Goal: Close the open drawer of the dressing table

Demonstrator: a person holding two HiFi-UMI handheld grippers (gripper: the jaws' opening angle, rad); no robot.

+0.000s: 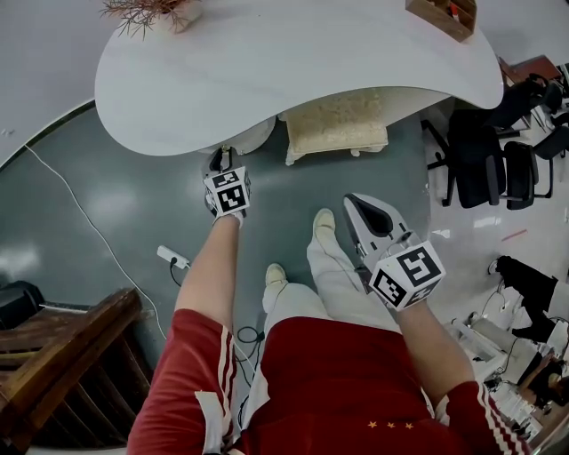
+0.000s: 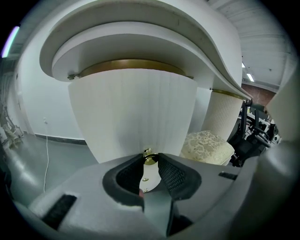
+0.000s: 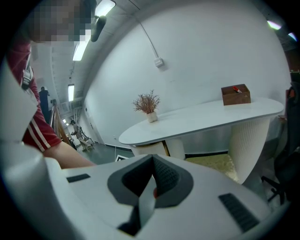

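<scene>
The white dressing table (image 1: 293, 62) has a curved, ribbed white drawer (image 2: 133, 112) under its left end, which pokes out from beneath the top (image 1: 252, 138). A small brass knob (image 2: 150, 157) sits low on the drawer front. My left gripper (image 2: 150, 158) is pressed up to the drawer, its two dark pads closed on that knob. In the head view the left gripper (image 1: 220, 155) reaches to the table's edge. My right gripper (image 1: 357, 204) hangs back above the person's legs, its jaws (image 3: 152, 159) shut with nothing between them.
A cream cushioned stool (image 1: 336, 124) is tucked under the table, right of the drawer. Black office chairs (image 1: 498, 160) stand at the right. A wooden box (image 1: 442, 13) and a dried plant (image 1: 147, 11) sit on the table. Wooden furniture (image 1: 62, 355) is at lower left, and a power strip (image 1: 173, 258) lies on the floor.
</scene>
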